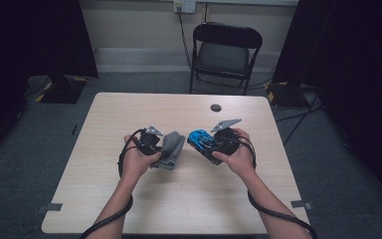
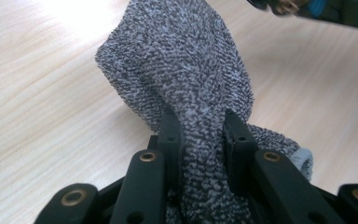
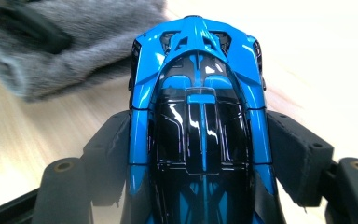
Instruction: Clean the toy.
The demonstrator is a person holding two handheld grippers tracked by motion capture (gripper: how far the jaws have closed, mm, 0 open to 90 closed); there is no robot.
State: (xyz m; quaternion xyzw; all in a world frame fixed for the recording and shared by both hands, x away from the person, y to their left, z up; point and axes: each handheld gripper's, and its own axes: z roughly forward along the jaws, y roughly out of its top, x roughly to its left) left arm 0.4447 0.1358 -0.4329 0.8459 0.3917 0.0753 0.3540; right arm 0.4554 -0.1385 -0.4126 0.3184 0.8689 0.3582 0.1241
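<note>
A grey speckled cloth [image 1: 170, 149] hangs bunched from my left gripper [image 1: 155, 146], which is shut on it just above the table; in the left gripper view the cloth [image 2: 186, 74] is pinched between the two black jaws and rises ahead of them. My right gripper [image 1: 214, 144] is shut on a blue and black toy car [image 1: 201, 139], held a short way right of the cloth. In the right gripper view the car [image 3: 200, 116] lies lengthwise between the jaws, its roof facing the camera, with the cloth [image 3: 74, 51] blurred beyond it at upper left.
The light wooden table [image 1: 179, 199] has a small dark round disc [image 1: 216, 107] near its far edge. A black folding chair [image 1: 225, 52] stands behind the table. Dark curtains flank both sides, and cables run across the floor at right.
</note>
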